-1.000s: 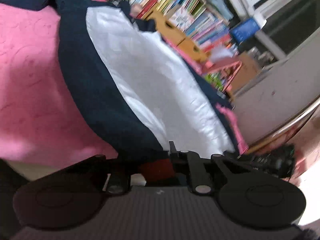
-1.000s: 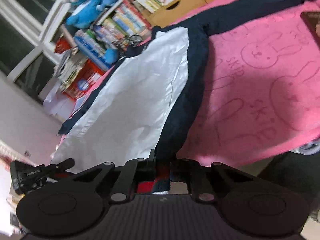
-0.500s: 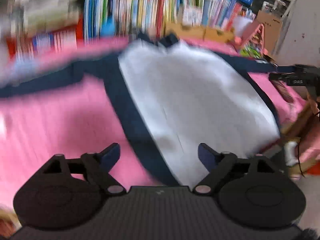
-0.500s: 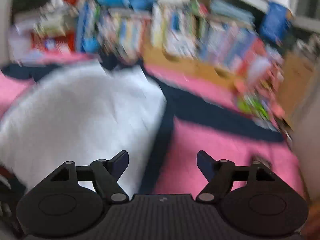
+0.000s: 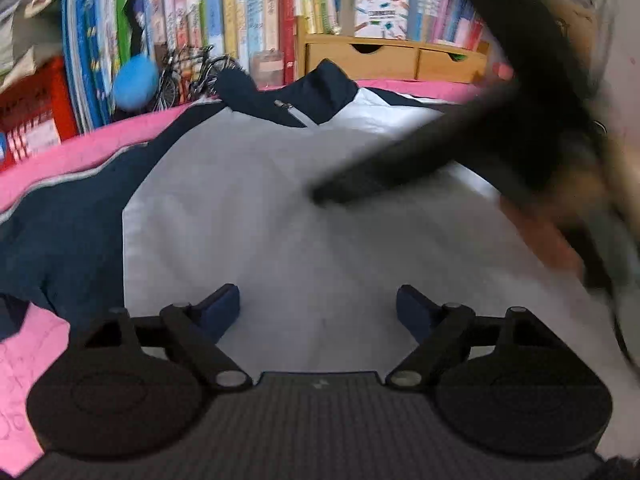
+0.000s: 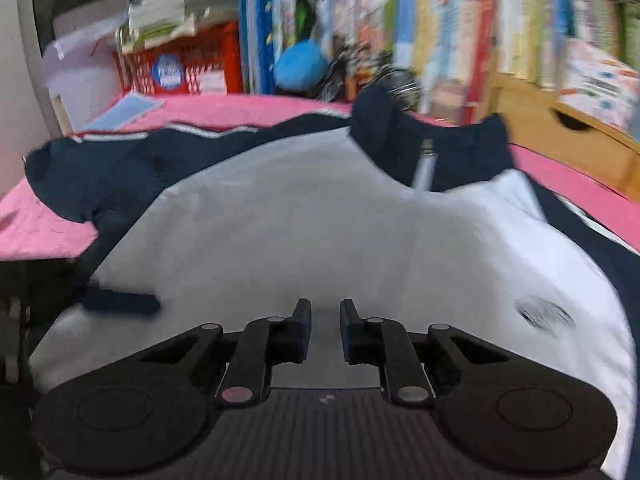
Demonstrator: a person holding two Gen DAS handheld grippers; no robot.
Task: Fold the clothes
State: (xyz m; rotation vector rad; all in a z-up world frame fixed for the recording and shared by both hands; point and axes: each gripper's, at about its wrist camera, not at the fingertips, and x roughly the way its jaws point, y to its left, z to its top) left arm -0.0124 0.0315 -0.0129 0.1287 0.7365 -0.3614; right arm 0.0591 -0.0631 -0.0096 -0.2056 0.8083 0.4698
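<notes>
Navy-and-white zip jacket [image 5: 320, 220] lies spread flat on the pink blanket [image 5: 80, 148]; no fold made yet.
Left gripper [image 5: 318, 308] gapes empty; right gripper [image 6: 325, 324], empty, has just been closing to a narrow gap.

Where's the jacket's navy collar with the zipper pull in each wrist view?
Left wrist: the collar sits top centre, above the white panel, zipper pull just left of its middle.
Right wrist: the collar sits upper right of centre, zipper pull hanging at its middle.
Shared landmark: the blue ball against the books, up and left of the collar in both views.
</notes>
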